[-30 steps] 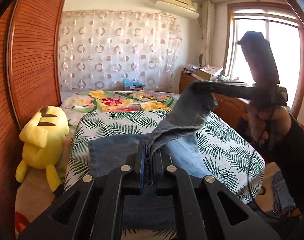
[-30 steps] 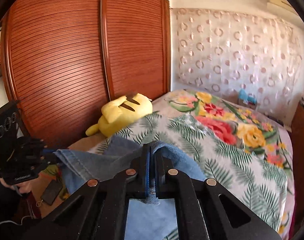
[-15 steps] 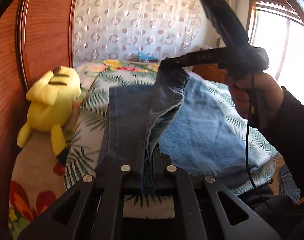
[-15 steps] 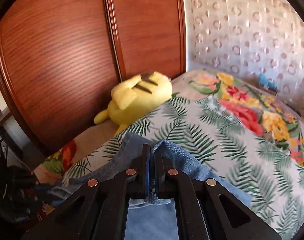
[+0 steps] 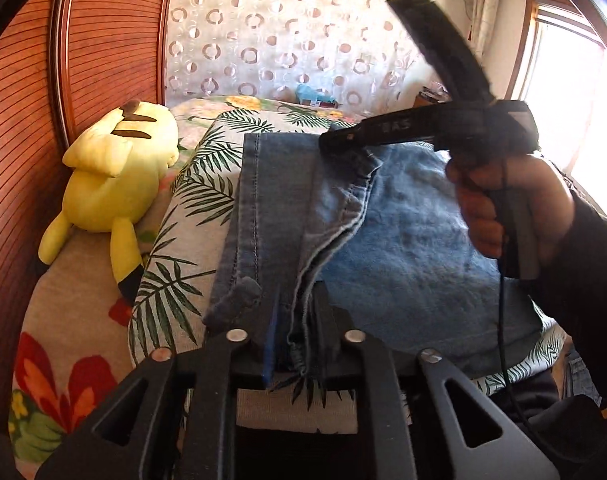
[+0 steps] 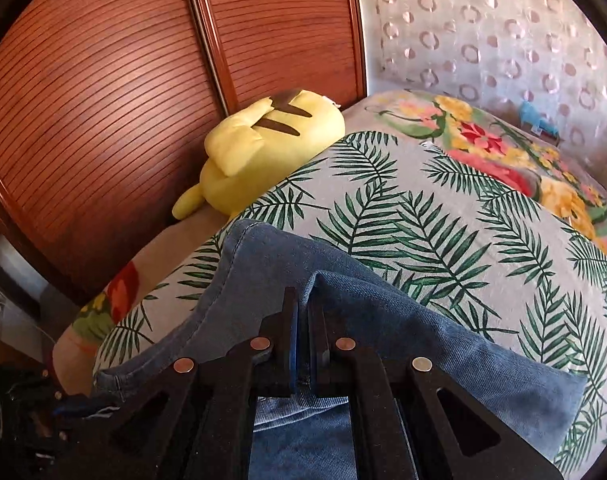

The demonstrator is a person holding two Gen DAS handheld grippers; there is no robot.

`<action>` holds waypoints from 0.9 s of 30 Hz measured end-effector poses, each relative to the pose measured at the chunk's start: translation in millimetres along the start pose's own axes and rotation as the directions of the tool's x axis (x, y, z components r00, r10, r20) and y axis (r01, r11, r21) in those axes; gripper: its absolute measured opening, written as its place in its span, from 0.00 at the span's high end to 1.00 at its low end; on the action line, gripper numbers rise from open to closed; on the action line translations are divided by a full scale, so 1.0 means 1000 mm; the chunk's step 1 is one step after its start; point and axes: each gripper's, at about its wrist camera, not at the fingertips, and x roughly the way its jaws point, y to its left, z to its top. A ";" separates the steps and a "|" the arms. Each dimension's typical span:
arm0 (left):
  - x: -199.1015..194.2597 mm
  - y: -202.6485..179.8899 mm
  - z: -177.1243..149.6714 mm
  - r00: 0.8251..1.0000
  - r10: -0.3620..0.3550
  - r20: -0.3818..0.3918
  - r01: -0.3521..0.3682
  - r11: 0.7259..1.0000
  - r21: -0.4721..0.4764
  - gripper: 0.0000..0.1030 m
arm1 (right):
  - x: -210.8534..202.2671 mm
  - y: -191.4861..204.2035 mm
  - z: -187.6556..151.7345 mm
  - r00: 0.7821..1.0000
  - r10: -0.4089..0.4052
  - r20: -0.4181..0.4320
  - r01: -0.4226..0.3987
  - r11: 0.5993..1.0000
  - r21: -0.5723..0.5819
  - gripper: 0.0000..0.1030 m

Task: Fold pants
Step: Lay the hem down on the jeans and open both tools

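A: Big picture first: the bed (image 6: 443, 216) with its palm-leaf cover, the slatted wooden wardrobe doors (image 6: 103, 100) alongside, and the circle-patterned curtain (image 5: 287, 36) at the far end.

B: And the jeans (image 5: 407, 248) are spread flat across that leaf cover, one panel doubled over the other along a hemmed edge running up the middle.

A: Yellow plush toy (image 5: 115, 176) lies on its front between the cover and the wardrobe, just beside the denim but apart from it.

B: Now the tools. The right gripper (image 6: 302, 344) has its jaws pressed together on a ridge of denim at the far end of the jeans; in the left view the person's right hand (image 5: 503, 204) grips its handle.

A: And the left gripper (image 5: 296, 336)?

B: Its jaws have just been opening. They stand slightly apart at the near edge, the frayed hem between them, hanging loose against the right-hand pad, with a gap to the blue pad (image 5: 272, 340) on the other side.
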 end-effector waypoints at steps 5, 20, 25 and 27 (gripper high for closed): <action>0.002 0.001 0.001 1.000 0.006 0.000 -0.006 1.000 0.006 0.75 | -0.025 0.000 -0.003 0.999 0.021 0.032 -0.021 1.000 -0.007 0.79; 0.013 0.031 -0.005 0.996 0.091 -0.018 -0.092 0.994 -0.058 0.69 | -0.089 -0.057 -0.095 0.979 -0.180 0.091 0.177 0.983 0.040 0.64; 0.013 0.034 -0.006 0.996 0.081 -0.023 -0.083 0.994 -0.073 0.68 | -0.093 -0.077 -0.128 0.978 -0.204 0.055 0.198 0.976 0.096 0.64; 0.012 0.031 -0.005 0.996 0.087 -0.015 -0.088 0.994 -0.068 0.68 | -0.096 -0.079 -0.136 0.977 -0.208 0.046 0.202 0.973 0.108 0.64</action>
